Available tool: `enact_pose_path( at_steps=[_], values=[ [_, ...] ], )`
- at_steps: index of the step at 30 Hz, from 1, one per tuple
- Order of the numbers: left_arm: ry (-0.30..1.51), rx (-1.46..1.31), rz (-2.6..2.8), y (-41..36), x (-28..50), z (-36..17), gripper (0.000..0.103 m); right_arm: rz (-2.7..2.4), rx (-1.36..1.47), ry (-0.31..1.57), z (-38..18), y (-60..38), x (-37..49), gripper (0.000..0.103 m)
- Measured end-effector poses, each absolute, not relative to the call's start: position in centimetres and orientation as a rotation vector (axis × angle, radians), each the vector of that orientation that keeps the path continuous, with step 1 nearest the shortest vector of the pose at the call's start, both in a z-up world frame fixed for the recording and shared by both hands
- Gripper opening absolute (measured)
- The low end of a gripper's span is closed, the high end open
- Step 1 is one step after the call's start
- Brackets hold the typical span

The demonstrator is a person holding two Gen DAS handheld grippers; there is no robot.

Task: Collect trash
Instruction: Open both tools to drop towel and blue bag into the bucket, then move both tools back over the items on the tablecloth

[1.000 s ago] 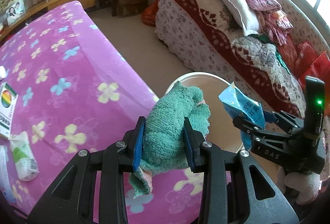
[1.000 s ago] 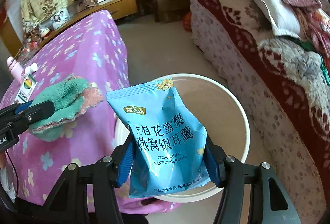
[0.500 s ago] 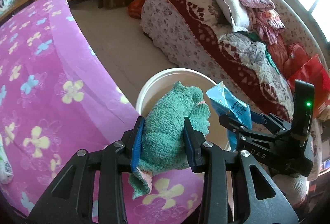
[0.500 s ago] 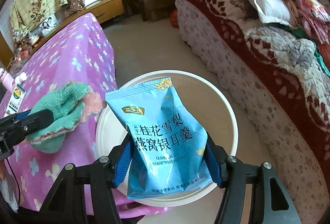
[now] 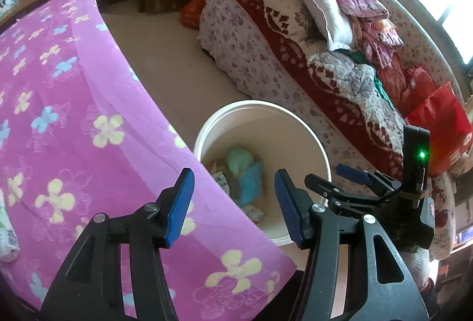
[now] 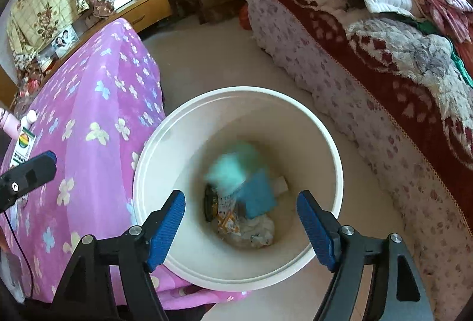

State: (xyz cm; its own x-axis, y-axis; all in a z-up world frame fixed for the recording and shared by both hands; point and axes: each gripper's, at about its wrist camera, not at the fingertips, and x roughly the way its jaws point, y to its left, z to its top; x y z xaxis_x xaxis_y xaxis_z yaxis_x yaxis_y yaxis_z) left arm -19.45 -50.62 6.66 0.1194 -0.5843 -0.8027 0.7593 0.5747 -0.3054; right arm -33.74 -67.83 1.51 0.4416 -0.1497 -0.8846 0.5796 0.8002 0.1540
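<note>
A white round bin (image 6: pixel 331 149) stands on the floor beside the pink flowered table; it also shows in the left wrist view (image 5: pixel 313 131). Inside lie a green towel (image 6: pixel 233 164), blurred, a blue snack packet (image 6: pixel 257 196) and other wrappers (image 6: pixel 236 226). The towel (image 5: pixel 239 161) and packet (image 5: pixel 251 185) show in the left wrist view too. My left gripper (image 5: pixel 233 202) is open and empty over the table edge by the bin. My right gripper (image 6: pixel 241 220) is open and empty above the bin.
The pink flowered tablecloth (image 5: pixel 74 119) covers the table left of the bin. A colourful box (image 6: pixel 25 143) and a pink bottle (image 6: pixel 9 122) lie on it. A sofa with blankets and pillows (image 5: pixel 310 54) runs along the right. Bare floor (image 6: pixel 207 54) lies beyond the bin.
Both grippers opened. The green towel left the left gripper and the blue packet left the right gripper; both now lie in the bin.
</note>
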Motion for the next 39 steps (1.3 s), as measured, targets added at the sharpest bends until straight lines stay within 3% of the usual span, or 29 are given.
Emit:
enact_pose_path(
  at_steps=[28, 39],
  values=[
    [0.885, 0.199, -0.683, -37.2, -16.9, 8.7, 0.055, -0.293, 0.32, 0.975, 6.1, -56.6, -27.2, 0.076],
    [0.91, 0.149, -0.557, -28.4, -14.7, 8.7, 0.055, -0.161, 0.253, 0.979, 6.9, -49.9, -23.3, 0.076]
  ],
)
